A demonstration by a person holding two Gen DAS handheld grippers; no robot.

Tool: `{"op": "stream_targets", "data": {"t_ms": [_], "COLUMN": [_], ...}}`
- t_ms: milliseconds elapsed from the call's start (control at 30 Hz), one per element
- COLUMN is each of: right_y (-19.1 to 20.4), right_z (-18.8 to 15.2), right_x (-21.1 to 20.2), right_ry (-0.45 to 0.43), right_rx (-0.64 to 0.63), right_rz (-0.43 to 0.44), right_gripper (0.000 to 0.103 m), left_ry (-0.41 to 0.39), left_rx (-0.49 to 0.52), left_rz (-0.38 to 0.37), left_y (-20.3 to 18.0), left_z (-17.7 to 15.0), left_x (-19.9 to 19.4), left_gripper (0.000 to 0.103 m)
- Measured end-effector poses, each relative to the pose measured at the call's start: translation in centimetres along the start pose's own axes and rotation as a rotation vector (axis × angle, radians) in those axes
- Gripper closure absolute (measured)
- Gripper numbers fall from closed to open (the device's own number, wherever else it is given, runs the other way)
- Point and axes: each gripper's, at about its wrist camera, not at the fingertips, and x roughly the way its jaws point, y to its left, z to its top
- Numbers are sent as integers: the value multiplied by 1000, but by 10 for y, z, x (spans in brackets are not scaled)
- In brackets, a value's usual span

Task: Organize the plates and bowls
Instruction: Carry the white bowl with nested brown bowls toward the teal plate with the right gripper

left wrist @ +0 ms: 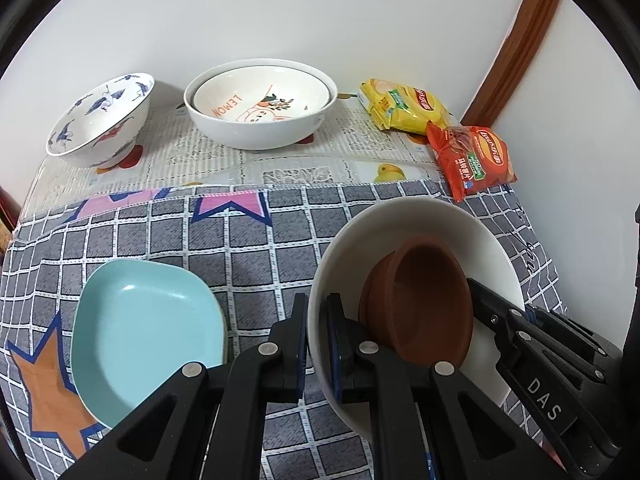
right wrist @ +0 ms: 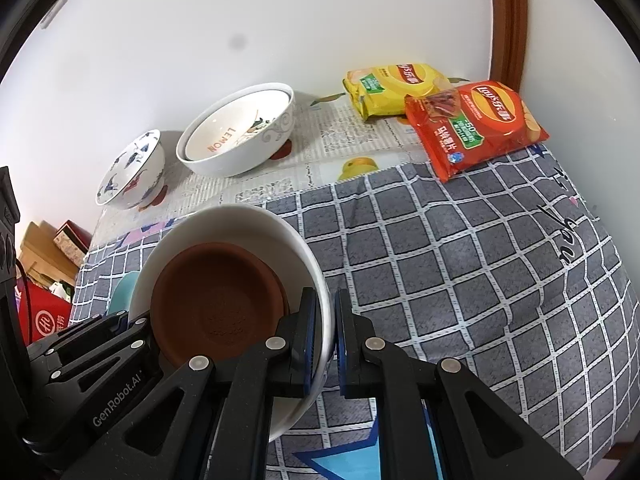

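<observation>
**Both grippers clamped on one white bowl**

Here we are, low in the frame of the left wrist view: the left gripper (left wrist: 318, 344) has its jaws pinched on the near-left rim of the white bowl (left wrist: 492, 248), one finger outside the wall, one inside. Over in the right wrist view, the right gripper (right wrist: 330, 344) bites the opposite rim of that same bowl (right wrist: 240, 220) in the same way. Two grips, one bowl, held tilted above the checked cloth (left wrist: 240, 248).

Inside the bowl sits a brown saucer (left wrist: 424, 304), leaning against the white wall; from the right side you can look straight into the saucer (right wrist: 216, 304).

Lower left of the left view, a light blue plate (left wrist: 148, 336) lies on the cloth, just beside the left gripper's outer finger. In the right view only a sliver of the blue plate (right wrist: 122, 292) peeks out behind the bowl.

At the top of the frame, against the wall, a large white bowl (left wrist: 256, 128) rests with a lemon-print bowl (left wrist: 260, 98) nested inside it. To its left, a bowl with blue birds (left wrist: 100, 116) sits tipped on its foot.

Upper right: a yellow chip bag (left wrist: 404, 106) and a red chip bag (left wrist: 472, 160), touching, the red one partly on the checked cloth.
</observation>
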Motion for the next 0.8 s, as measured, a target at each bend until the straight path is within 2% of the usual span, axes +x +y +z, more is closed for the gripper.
{"op": "stream_targets", "data": {"t_ms": [800], "right_y": [41], "right_z": [-3], "right_x": [9], "right_ry": [4], "right_rx": [-49], "right_rz": [25], "right_gripper": [94], "left_ry": [-13], "left_rx": [-53], "left_rz": [21], "left_y": [39], "left_z": [-2], "left_x": [-11], "left_gripper": [94]}}
